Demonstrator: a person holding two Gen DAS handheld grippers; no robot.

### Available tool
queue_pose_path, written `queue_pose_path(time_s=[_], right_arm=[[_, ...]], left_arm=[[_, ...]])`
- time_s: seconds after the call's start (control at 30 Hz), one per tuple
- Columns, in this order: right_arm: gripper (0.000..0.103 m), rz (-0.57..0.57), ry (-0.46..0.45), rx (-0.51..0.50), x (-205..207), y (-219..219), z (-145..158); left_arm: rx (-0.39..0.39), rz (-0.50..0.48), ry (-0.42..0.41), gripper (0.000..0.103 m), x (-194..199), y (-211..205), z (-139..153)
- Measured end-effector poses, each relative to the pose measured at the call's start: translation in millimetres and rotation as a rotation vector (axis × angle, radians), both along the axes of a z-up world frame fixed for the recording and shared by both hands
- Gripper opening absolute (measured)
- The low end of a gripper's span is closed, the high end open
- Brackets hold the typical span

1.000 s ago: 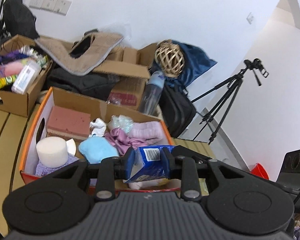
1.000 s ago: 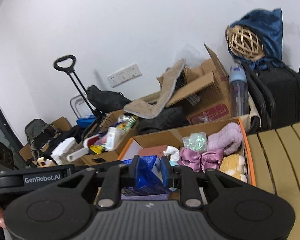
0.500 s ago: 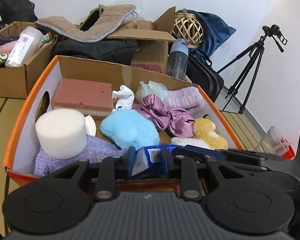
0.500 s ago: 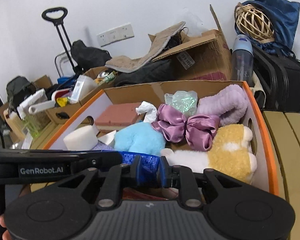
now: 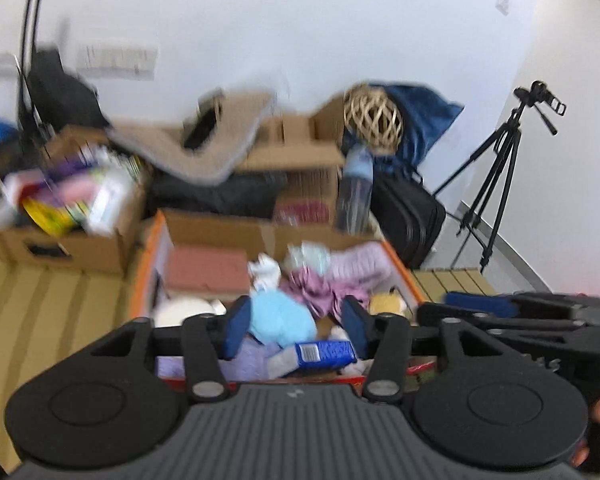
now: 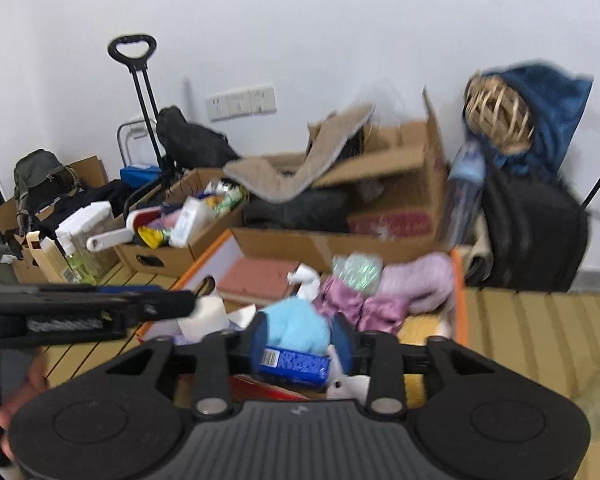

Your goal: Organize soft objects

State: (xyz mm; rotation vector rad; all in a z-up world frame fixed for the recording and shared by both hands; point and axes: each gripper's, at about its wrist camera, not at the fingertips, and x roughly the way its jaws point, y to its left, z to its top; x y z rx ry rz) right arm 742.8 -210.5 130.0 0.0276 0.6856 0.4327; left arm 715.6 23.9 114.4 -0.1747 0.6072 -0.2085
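An orange-rimmed cardboard box [image 5: 148, 256] holds soft things: a pink sponge [image 5: 208, 274], a white foam cylinder [image 5: 180, 312], a light blue plush [image 5: 280, 316], a purple satin bow [image 5: 316, 292], a lilac fuzzy cloth [image 5: 360, 260] and a yellow plush [image 5: 384, 304]. A blue packet [image 5: 320, 354] lies at the box's near end; it also shows in the right wrist view [image 6: 294, 362]. My left gripper [image 5: 294, 330] is open and empty above it. My right gripper [image 6: 302, 344] is open and empty above the same packet. The box [image 6: 458, 296] shows there too.
Behind the box stand cardboard boxes [image 6: 384, 184] with a beige mat [image 6: 300, 168], a box of bottles [image 6: 180, 236], a water bottle [image 5: 356, 188], a black bag [image 5: 408, 216] with a wicker ball [image 5: 374, 120], and a tripod [image 5: 500, 168]. The slatted wooden table [image 6: 540, 340] extends right.
Both grippers have opened and let go of the blue packet, which now lies in the box's near end. Both have pulled back and up from the box.
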Motion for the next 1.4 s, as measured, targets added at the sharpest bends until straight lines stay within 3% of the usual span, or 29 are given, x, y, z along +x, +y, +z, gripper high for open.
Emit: queue_pose_path(time_s=[0.07, 0.13, 0.2, 0.23, 0.27, 0.37, 0.53, 0.83, 1.03, 1.23, 1.4], right_arm=[[0.065, -0.005, -0.040, -0.062, -20, -5, 23], [0.070, -0.021, -0.084, -0.101, -41, -12, 40], [0.083, -0.043, -0.144, -0.115, -63, -20, 54], [0.093, -0.052, -0.185, -0.113, -74, -23, 59], [0.096, -0.068, -0.239, -0.111, -87, -26, 62], [0.096, -0.113, -0.341, -0.136, -121, -27, 65], [0.096, -0.129, -0.340, -0.094, -176, -32, 72], [0.096, -0.142, -0.422, -0.085, -346, -42, 70], [0.102, -0.170, -0.455, -0.022, -460, -56, 41], [0.103, -0.188, -0.495, -0.036, -560, -54, 5], [0.103, -0.183, -0.453, -0.013, -623, -51, -34]], left_arm=[[0.054, 0.034, -0.051, 0.081, -24, 4, 20], [0.113, 0.081, -0.104, 0.086, -49, 9, 34], [0.147, 0.122, -0.156, 0.102, -72, 13, 43], [0.160, 0.143, -0.182, 0.103, -82, 14, 46], [0.181, 0.161, -0.211, 0.103, -94, 15, 48], [0.231, 0.176, -0.265, 0.103, -128, 16, 52], [0.230, 0.201, -0.313, 0.103, -190, 16, 55], [0.231, 0.167, -0.423, 0.103, -359, 5, 51], [0.221, 0.169, -0.466, 0.103, -471, -4, 21], [0.214, 0.214, -0.462, 0.103, -554, 1, -21], [0.264, 0.242, -0.470, 0.103, -615, -2, -55]])
